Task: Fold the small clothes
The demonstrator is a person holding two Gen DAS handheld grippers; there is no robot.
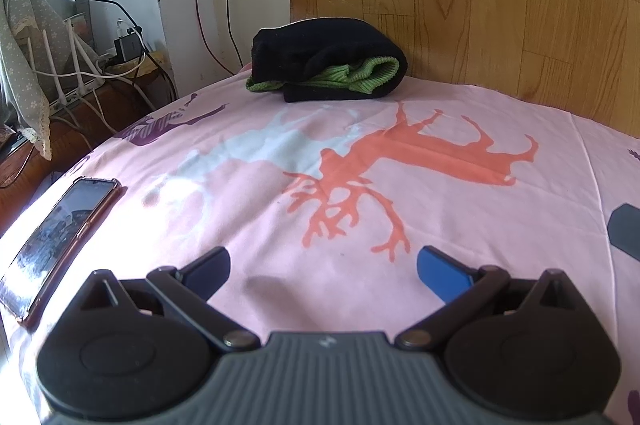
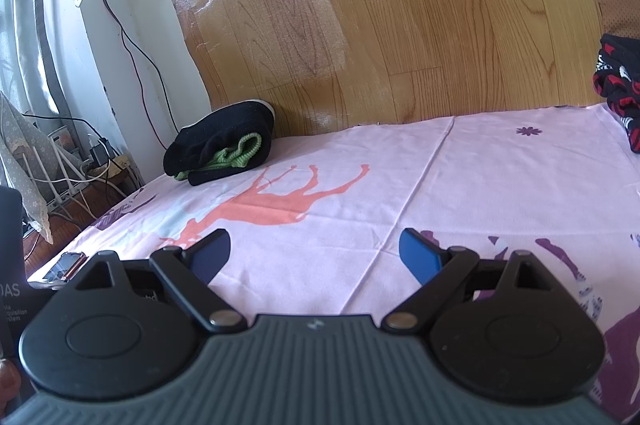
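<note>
A folded black garment with green ribbed trim lies at the far left corner of the pink printed sheet, against the wooden headboard; it also shows in the right wrist view. A black, red and white patterned garment lies in a heap at the far right edge of the sheet. My left gripper is open and empty, low over the sheet. My right gripper is open and empty, also low over the sheet. Part of the right gripper shows at the left wrist view's right edge.
A phone in a brown case lies on the sheet at the left, near the bed edge. Left of the bed are cables, a power strip and a draped grey cloth. The wooden headboard backs the bed.
</note>
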